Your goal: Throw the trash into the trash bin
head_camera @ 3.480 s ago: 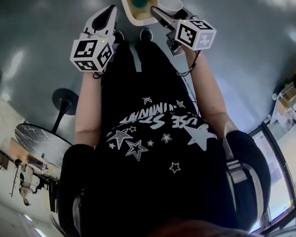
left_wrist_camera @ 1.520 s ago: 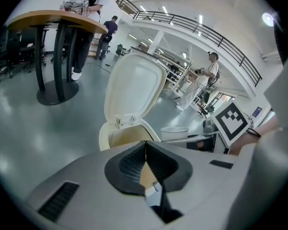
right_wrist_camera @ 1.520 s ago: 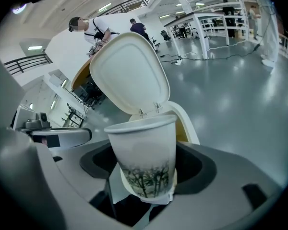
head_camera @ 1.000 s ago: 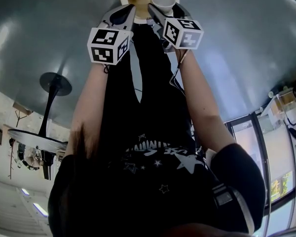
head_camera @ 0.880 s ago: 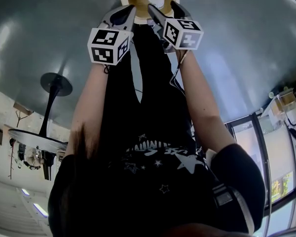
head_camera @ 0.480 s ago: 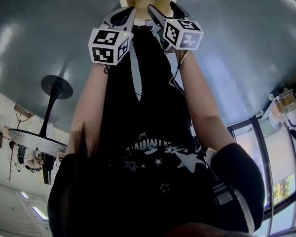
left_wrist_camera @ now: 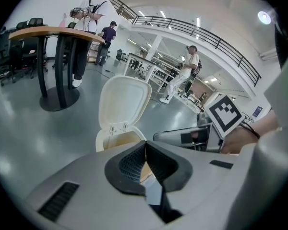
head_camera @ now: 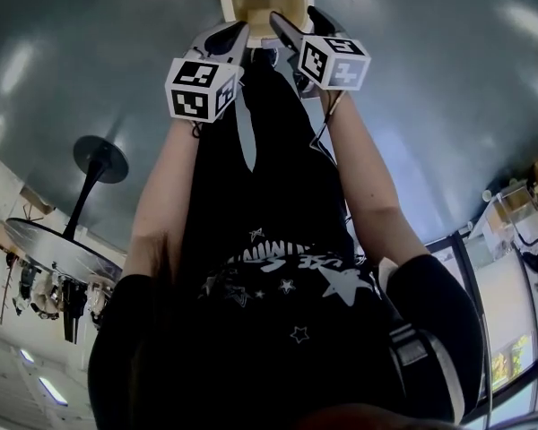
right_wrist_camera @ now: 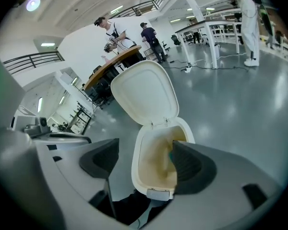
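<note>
Grey floor (head_camera: 430, 106), one open trash bin (right_wrist_camera: 137, 169); right tool (right_wrist_camera: 144, 163) spread empty over it, left tool (left_wrist_camera: 145, 157) pressed together, one desk (left_wrist_camera: 53, 32) behind

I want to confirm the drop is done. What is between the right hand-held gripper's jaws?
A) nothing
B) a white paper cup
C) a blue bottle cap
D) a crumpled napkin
A: the right hand-held gripper has its jaws wide apart and empty above the open cream plastic trash bin.
</note>
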`<state>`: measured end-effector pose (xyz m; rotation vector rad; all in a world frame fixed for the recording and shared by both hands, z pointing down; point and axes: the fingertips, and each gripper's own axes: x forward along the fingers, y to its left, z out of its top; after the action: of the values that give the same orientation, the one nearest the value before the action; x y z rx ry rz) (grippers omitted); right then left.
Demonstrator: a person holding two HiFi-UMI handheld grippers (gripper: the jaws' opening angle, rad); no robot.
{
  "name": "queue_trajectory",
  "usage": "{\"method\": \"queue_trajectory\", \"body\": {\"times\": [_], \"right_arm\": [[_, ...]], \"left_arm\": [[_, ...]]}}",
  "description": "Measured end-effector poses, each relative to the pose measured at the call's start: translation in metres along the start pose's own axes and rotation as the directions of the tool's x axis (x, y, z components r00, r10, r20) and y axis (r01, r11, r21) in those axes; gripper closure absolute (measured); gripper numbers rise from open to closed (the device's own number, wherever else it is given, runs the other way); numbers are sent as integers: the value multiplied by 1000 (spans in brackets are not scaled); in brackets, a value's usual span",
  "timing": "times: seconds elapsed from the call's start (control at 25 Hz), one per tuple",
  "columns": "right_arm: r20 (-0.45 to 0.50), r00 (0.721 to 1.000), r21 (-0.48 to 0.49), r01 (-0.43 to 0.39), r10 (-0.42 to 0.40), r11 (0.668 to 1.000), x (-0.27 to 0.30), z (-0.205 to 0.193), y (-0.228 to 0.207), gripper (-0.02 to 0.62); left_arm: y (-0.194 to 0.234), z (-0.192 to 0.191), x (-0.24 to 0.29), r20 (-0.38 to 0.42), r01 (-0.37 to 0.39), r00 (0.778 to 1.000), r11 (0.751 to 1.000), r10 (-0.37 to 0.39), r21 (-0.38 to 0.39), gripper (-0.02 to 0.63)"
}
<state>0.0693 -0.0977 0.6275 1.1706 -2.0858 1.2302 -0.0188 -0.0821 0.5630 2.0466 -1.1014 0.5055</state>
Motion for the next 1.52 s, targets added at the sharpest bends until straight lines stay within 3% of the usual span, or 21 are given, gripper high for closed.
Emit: {"method": "queue_trajectory", "body": {"times": [0.48,0.72,0.92,1.16,1.28,1.52], "right_arm": [[3,998,39,-70,70,997,-26,-15,23,263],[46,997,40,-71,69,997,-49,-37,55,289],[122,991,14,-65,63,998,-79,-51,79,314],[192,979,-24,-60,64,998,-137,-56,114,331],[228,972,-42,-48,56,998,-154,-59,133,376],[324,944,-102,-26,58,994,-183,-33,170,434]], "left_arm": [[-26,-14,-26,42,3,999,1000,-3,-10,595],[-35,-36,-61,70,31,997,1000,-31,3,594],[-44,-44,-106,141,26,990,1000,-26,5,594],[-71,-35,-168,220,26,975,999,-30,20,595],[-71,-35,-198,249,26,968,999,-35,37,594],[-73,3,-249,367,38,927,993,-77,113,594]]}}
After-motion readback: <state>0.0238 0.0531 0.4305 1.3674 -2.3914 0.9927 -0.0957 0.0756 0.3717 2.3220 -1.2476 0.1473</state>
